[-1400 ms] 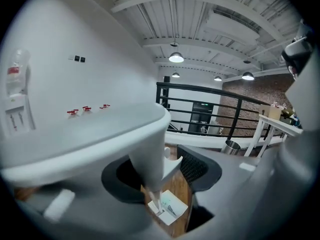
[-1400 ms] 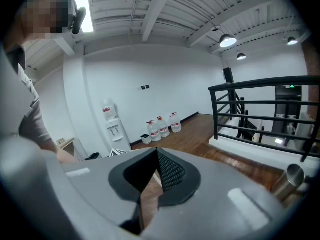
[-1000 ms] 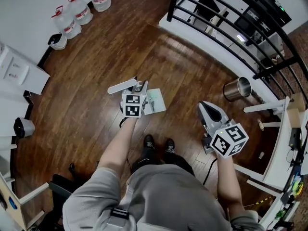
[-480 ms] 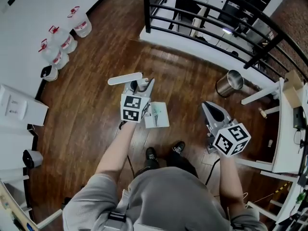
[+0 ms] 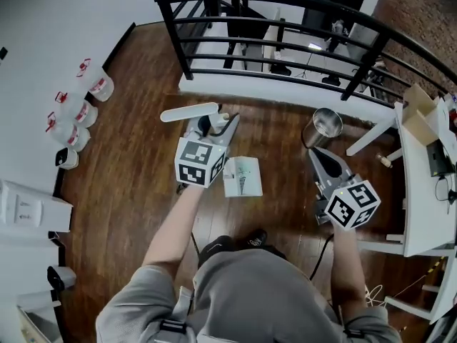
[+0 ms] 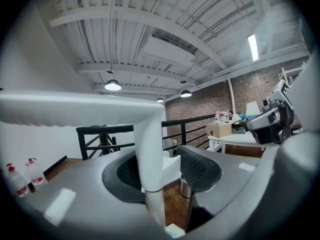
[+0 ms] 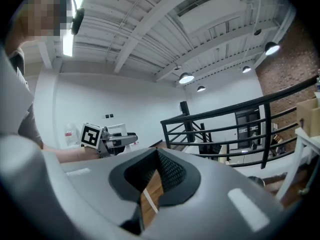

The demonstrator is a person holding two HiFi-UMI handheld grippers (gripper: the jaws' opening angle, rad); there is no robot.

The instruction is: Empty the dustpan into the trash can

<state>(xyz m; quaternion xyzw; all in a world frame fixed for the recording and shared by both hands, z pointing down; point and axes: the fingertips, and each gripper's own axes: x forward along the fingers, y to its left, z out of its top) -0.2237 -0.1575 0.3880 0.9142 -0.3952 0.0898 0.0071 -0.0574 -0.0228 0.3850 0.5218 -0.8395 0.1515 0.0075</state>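
Steel-grey and open-topped, the trash can (image 5: 323,127) is now seen in the upper right of the head view, directly above the right gripper (image 5: 318,157). A second ago it was placed further right, off to that gripper's side. The black railing (image 5: 285,31) has been brought much further into frame, and the water bottles (image 5: 93,84) have been shifted to the left edge. The dustpan (image 5: 241,176) is carried at frame centre, lifted off the wooden floor (image 5: 136,163) and well left of the can, its pan seen just right of the left gripper (image 5: 216,125). Its white handle (image 5: 189,111) is clamped between that gripper's half-closed pads (image 6: 200,168). The right gripper's jaws are pressed together at their tips, and nothing is held between them.
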